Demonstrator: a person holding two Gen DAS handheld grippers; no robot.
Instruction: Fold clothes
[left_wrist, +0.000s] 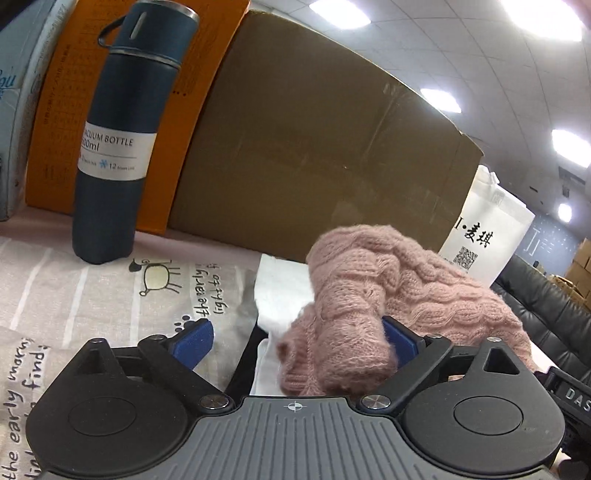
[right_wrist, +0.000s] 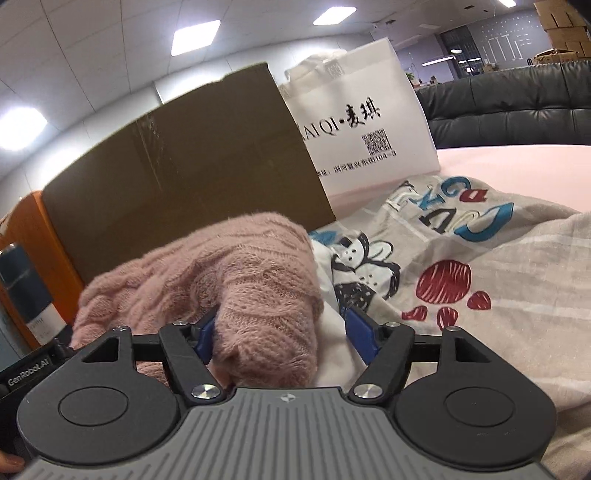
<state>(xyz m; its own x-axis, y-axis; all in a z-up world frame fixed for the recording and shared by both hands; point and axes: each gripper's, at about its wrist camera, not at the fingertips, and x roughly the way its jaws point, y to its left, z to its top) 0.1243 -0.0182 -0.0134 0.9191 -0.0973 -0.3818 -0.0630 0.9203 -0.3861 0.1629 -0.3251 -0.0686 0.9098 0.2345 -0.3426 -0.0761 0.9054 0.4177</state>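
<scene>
cardboard box (left_wrist: 314, 147) behind pink sweater (left_wrist: 369, 295)

The cardboard box (left_wrist: 325, 155) walls off the far side. The vacuum bottle (left_wrist: 122, 140) and white bag (right_wrist: 362, 125) flank it, leaving printed sheet (right_wrist: 498, 258) open rightward.

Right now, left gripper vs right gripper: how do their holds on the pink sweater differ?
Left gripper: jaws wide, the pink sweater sleeve end lies against the right-hand finger only, leaving a clear gap to the other finger.
Right gripper: narrower opening, a sleeve end fills most of it, pressed against the left-hand finger with a white garment showing in the remaining gap.
Shared: both are open, neither clamped, with blue pads and sweater knit between the fingers.
</scene>
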